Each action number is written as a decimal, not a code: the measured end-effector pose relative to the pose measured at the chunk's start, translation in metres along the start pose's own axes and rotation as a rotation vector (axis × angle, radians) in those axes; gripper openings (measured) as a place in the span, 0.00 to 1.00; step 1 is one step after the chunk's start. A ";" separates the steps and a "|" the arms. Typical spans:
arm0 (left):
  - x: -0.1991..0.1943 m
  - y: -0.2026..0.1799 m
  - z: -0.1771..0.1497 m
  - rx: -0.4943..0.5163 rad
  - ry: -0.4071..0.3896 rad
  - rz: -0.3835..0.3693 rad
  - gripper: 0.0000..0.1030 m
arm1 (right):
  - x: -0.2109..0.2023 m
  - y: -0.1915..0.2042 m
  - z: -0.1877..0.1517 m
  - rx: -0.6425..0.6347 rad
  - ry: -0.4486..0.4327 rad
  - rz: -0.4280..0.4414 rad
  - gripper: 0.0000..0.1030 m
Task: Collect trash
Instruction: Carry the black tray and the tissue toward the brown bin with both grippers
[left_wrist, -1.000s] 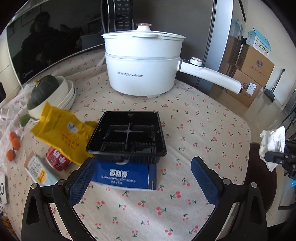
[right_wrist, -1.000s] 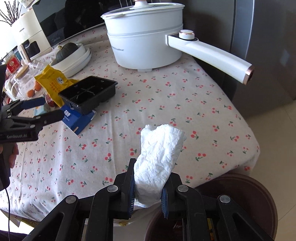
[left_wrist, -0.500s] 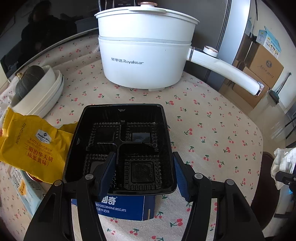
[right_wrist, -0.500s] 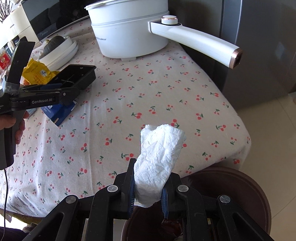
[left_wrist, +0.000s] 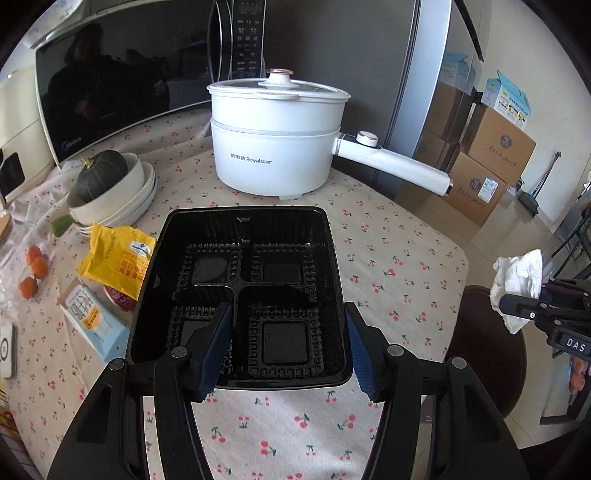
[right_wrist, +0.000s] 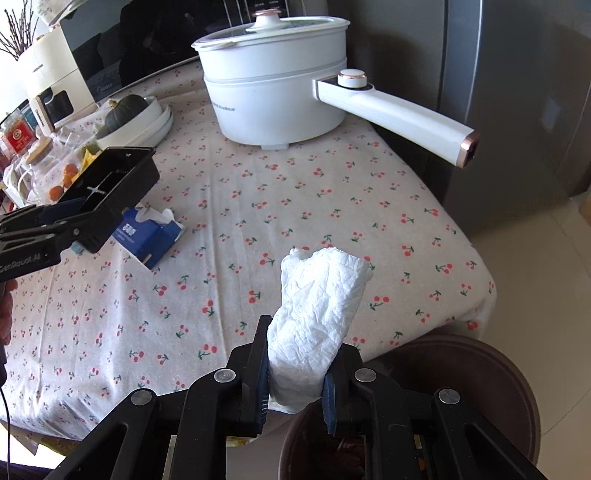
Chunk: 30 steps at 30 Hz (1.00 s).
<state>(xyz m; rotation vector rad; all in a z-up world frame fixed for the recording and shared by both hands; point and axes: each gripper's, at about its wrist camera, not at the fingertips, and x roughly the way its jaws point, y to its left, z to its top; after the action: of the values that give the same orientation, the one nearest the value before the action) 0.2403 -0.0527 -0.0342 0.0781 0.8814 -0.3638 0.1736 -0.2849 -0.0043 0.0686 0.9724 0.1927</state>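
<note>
Our left gripper (left_wrist: 286, 341) clamps the near wall of a black plastic tray (left_wrist: 243, 291), raised above the cherry-print tablecloth (left_wrist: 388, 258). Our right gripper (right_wrist: 295, 384) (jaws nearly closed) pinches a crumpled white tissue (right_wrist: 317, 314) over a brown bin (right_wrist: 498, 387).
</note>
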 end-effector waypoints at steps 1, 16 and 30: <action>-0.007 -0.001 -0.005 -0.003 -0.003 -0.002 0.60 | -0.003 0.004 -0.002 -0.002 -0.003 0.001 0.19; -0.059 -0.016 -0.080 -0.043 0.005 -0.064 0.60 | -0.040 0.036 -0.045 -0.042 -0.024 -0.049 0.19; -0.053 -0.061 -0.088 -0.040 0.040 -0.168 0.60 | -0.051 0.006 -0.080 0.057 -0.010 -0.091 0.19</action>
<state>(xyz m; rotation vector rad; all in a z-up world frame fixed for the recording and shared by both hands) 0.1238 -0.0761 -0.0448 -0.0259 0.9370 -0.5022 0.0785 -0.2910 -0.0074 0.0778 0.9690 0.0808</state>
